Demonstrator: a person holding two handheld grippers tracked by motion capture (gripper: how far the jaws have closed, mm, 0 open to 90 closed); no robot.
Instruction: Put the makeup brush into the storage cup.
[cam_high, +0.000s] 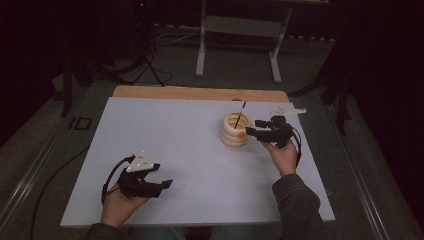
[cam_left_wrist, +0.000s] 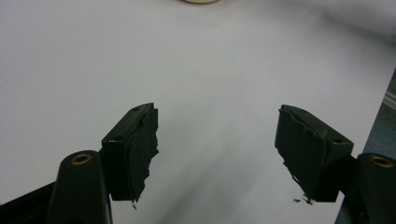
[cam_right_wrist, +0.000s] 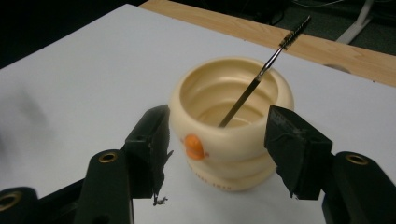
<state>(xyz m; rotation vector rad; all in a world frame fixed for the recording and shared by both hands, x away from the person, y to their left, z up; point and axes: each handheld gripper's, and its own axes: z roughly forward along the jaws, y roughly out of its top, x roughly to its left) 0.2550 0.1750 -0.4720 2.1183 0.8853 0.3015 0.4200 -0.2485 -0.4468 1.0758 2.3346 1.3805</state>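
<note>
A cream cup (cam_right_wrist: 231, 135) with an orange spot (cam_right_wrist: 194, 146) holds a thin black brush (cam_right_wrist: 261, 70) — on a white table (cam_high: 190, 145) edged in pale wood.

Brush (cam_right_wrist: 261, 70) lower end hidden inside cup (cam_right_wrist: 233, 140)

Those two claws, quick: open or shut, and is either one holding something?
Left claw: open, holding nothing, above the bare white table.
Right claw: open, either side of the cream pot, not gripping it.

This looks like a lab or studio room. Beyond the tongs, behind the white table (cam_high: 165, 130), a tripod (cam_high: 148, 60) and a metal desk frame (cam_high: 240, 45) stand on grey carpet, with dark surroundings.
</note>
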